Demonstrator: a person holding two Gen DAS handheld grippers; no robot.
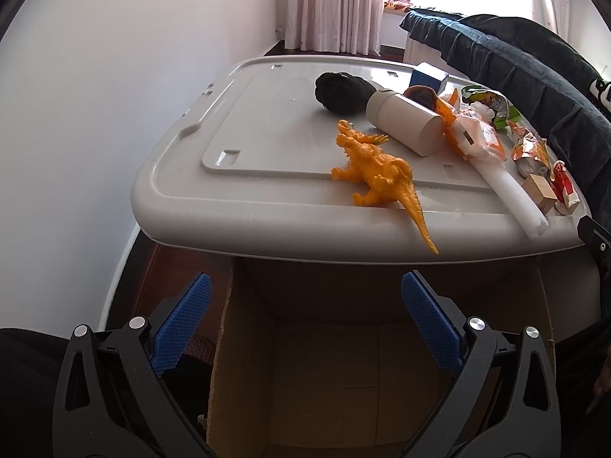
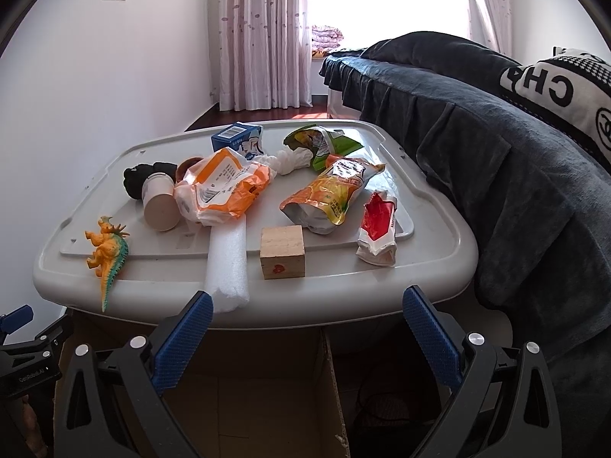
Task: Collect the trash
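Observation:
Trash lies on a grey bin lid (image 2: 427,252): an orange-white bag (image 2: 221,187), an orange snack pouch (image 2: 332,194), a red-white wrapper (image 2: 378,225), a green packet (image 2: 324,145), a white foam tube (image 2: 227,263) and a crumpled tissue (image 2: 294,160). An open cardboard box (image 1: 324,374) stands below the lid's near edge. My left gripper (image 1: 305,324) is open and empty above the box. My right gripper (image 2: 307,339) is open and empty, just in front of the lid, near the foam tube's end.
Also on the lid (image 1: 183,175): an orange toy dinosaur (image 1: 378,171), a beige cylinder (image 1: 404,122), a black object (image 1: 341,93), a wooden cube (image 2: 282,252), a blue-white carton (image 2: 238,139). A dark-covered bed (image 2: 515,160) runs along the right. A white wall is on the left.

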